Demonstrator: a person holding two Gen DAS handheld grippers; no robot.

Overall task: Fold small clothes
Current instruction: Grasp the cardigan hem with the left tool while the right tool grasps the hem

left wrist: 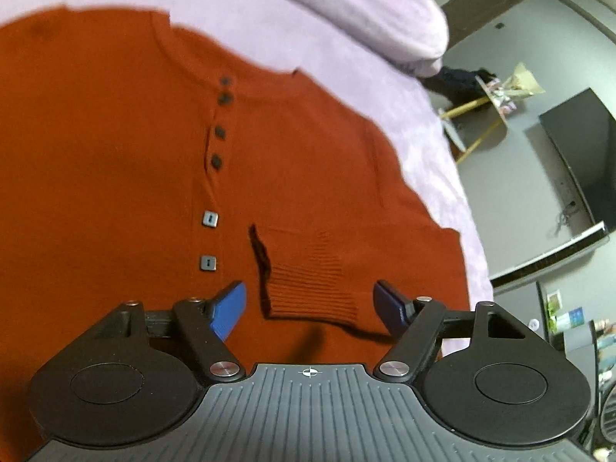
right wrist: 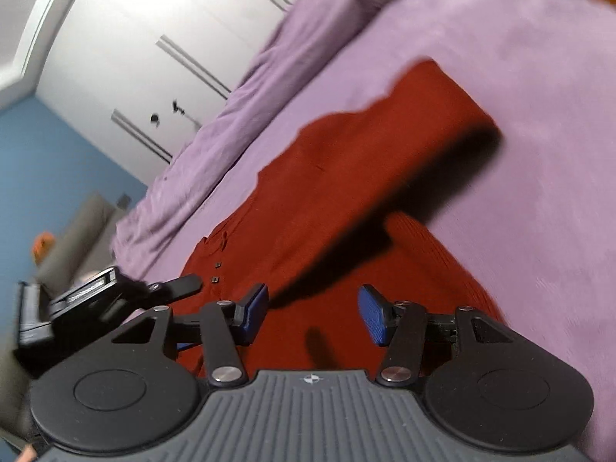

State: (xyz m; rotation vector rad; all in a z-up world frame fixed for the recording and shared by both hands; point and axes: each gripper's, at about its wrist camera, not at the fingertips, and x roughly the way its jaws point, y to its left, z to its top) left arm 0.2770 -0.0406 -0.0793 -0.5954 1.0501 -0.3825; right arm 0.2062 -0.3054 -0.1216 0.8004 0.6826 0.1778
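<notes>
Ribbed cuff (left wrist: 312, 288) of a folded-in sleeve lies nearest the left tool (left wrist: 310, 304), framed between its blue pads (left wrist: 229, 313), which stand spread with nothing pinched. That cuff belongs to a rust-orange cardigan (left wrist: 115, 146) spread flat, buttons (left wrist: 210, 218) up, on a bed with a lilac cover (left wrist: 346, 61). From the right wrist view, the right tool (right wrist: 312, 313) hovers over the garment's other side, jaws apart and empty, while the other sleeve (right wrist: 404, 142) lies folded across the body, blurred, casting a dark shadow.

The risks, as I judge them: the knit is soft and thick, so a pinch taken too shallow could catch only the top layer and drag the tucked sleeve open. Grabbing the hem unevenly with the two tools would skew the next fold. The soft, plush cover may also cling and bunch under the fabric.
</notes>
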